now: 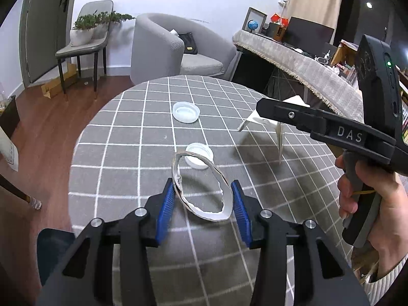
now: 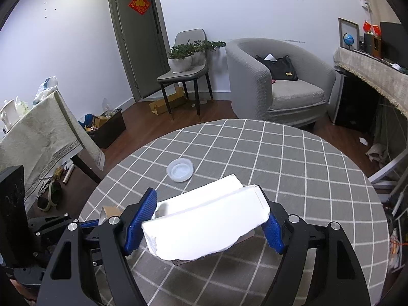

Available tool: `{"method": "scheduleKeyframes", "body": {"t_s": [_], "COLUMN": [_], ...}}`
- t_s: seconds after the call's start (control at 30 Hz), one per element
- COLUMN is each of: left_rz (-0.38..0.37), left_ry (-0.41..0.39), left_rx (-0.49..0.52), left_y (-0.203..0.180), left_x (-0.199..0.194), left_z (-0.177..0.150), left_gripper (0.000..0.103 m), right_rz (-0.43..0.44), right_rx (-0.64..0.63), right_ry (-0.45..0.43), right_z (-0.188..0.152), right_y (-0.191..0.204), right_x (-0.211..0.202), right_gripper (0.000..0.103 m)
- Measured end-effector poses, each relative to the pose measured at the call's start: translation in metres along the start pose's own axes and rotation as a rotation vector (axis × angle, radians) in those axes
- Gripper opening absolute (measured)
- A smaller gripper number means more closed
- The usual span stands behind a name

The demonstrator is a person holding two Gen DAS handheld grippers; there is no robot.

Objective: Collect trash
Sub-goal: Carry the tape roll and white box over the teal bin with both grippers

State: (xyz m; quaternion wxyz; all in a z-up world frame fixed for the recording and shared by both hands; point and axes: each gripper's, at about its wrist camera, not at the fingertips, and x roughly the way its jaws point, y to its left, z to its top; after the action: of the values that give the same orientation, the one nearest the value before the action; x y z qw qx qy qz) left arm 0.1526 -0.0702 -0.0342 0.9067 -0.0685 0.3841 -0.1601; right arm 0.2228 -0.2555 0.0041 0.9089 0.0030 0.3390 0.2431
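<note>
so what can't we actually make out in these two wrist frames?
- Left wrist view: right gripper fingertips are hidden behind its own body and the white paper, so the grip is only inferred there.
- Left wrist view: whether both pads touch the torn ring is unclear.
- Right wrist view: the white paper hides the table beneath it; a brown scrap is half hidden by the finger.
- No trash bin identifiable.

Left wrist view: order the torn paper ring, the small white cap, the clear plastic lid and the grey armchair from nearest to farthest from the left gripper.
1. Torn paper ring: between the left gripper fingers.
2. Small white cap: just beyond the ring, on the checked table.
3. Clear plastic lid: farther back, mid-table.
4. Grey armchair: past the table's far edge, by the wall.
</note>
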Motion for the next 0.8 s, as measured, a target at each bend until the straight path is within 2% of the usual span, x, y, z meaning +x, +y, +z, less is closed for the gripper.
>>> {"method": "scheduleKeyframes", "body": {"t_s": [0.3, 0.8], "left_rz": [0.034, 0.111], "left_ry": [0.013, -0.004], "left_rx": [0.016, 0.029], "left_y": [0.002, 0.027], "left_x": [-0.025, -0.073], "left_z": [-0.025, -0.061], "left_gripper": [0.047, 0.047], "right_rz": [0.011, 0.064], "right_rx": [0.007, -0.015], "right_ry": [-0.005, -0.009], "right_z": [-0.02, -0.049], "right_y": [0.018, 0.076], "right_x": [-0.019, -0.035], "right_gripper": [0.077, 0.077]}}
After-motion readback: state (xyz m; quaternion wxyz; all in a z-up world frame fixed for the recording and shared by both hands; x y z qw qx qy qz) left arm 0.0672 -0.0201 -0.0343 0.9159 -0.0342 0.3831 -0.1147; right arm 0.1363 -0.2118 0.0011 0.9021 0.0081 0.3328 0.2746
